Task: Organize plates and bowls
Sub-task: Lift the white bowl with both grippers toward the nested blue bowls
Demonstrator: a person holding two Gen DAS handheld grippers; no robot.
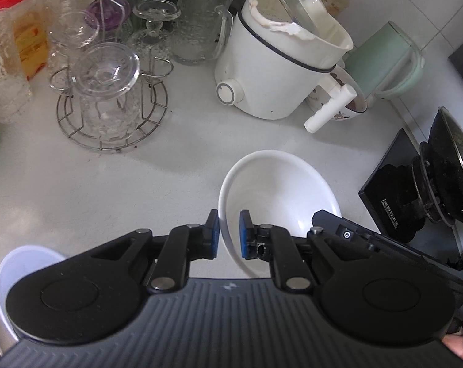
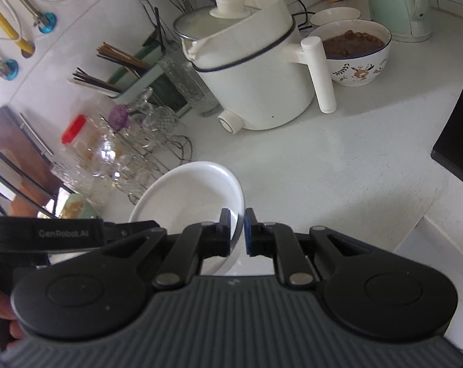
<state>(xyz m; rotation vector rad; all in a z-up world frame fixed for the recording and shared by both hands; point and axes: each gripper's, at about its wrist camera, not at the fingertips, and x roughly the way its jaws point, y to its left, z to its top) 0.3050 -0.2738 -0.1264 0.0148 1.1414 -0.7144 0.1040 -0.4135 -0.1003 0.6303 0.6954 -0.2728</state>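
Note:
A white bowl point(image 1: 277, 190) is held above the white counter by both grippers. My left gripper point(image 1: 229, 234) is shut on its left rim, one pad inside and one outside. My right gripper point(image 2: 238, 230) is shut on the opposite rim of the same bowl point(image 2: 188, 196). The right gripper's body shows in the left wrist view point(image 1: 354, 233) at the bowl's right side. A second pale bowl point(image 1: 23, 263) lies low at the left, partly hidden by my left gripper. A patterned bowl with dark food point(image 2: 354, 52) stands at the back.
A white electric pot point(image 1: 277, 73) with a side handle stands behind the bowl. A wire rack of upturned glasses point(image 1: 109, 101), a glass jug point(image 1: 200, 21) and a red-lidded jar point(image 1: 13, 30) fill the back left. A green kettle point(image 1: 391, 58) and a black stove point(image 1: 415, 190) are at the right.

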